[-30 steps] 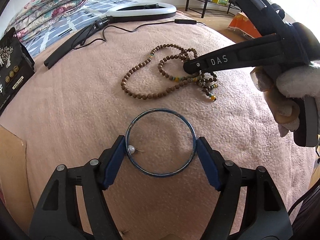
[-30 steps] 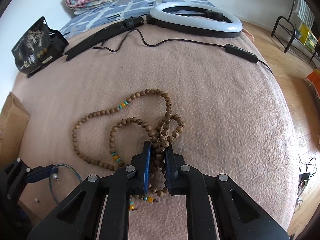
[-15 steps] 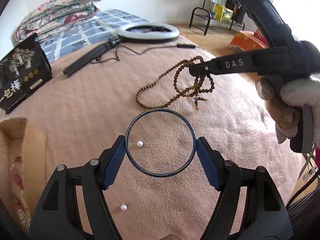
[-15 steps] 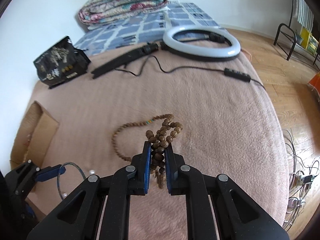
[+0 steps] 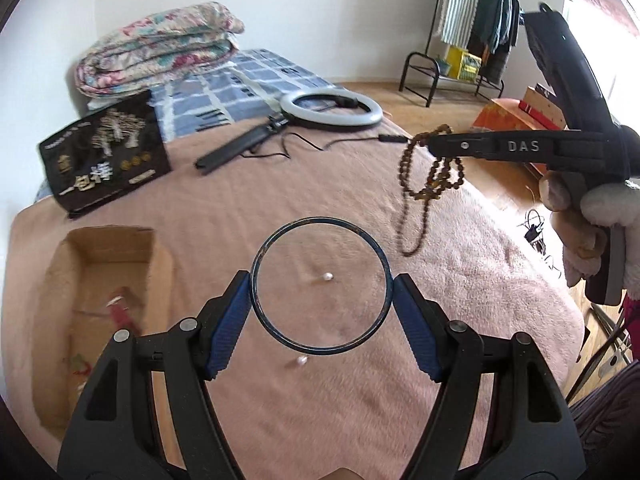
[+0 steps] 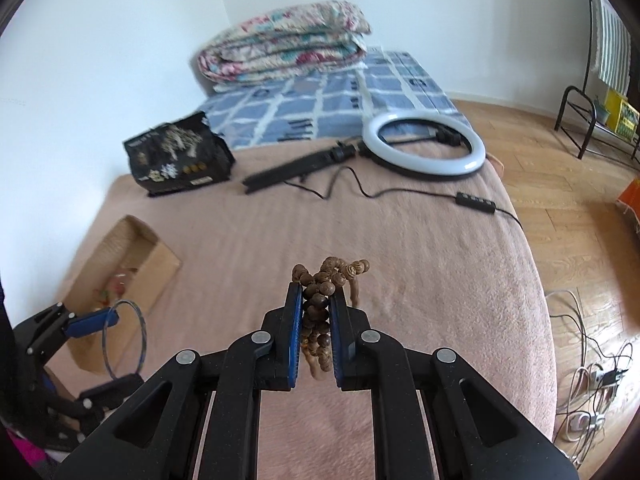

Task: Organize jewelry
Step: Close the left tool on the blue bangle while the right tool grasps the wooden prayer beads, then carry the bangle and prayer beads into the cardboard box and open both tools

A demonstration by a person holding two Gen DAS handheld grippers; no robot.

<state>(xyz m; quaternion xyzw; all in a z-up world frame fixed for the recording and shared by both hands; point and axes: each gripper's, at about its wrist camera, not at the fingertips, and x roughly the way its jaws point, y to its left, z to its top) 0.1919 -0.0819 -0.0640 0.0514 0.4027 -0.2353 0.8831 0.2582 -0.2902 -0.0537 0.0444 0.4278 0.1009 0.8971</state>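
Left tool (image 5: 320, 312) grips one bangle (image 5: 320, 286); two pearls (image 5: 328, 277) below.

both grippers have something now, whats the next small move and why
Probably carry both pieces toward the open cardboard box at the blanket's edge. The left gripper grips the blue bangle across its width, and the right gripper is shut on the wooden bead necklace, which hangs above the blanket. The box seems to hold small items already, so it looks like the drop spot.

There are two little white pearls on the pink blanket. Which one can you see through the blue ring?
The farther pearl shows through the blue bangle. The other pearl lies nearer the camera, just outside the ring's lower edge.
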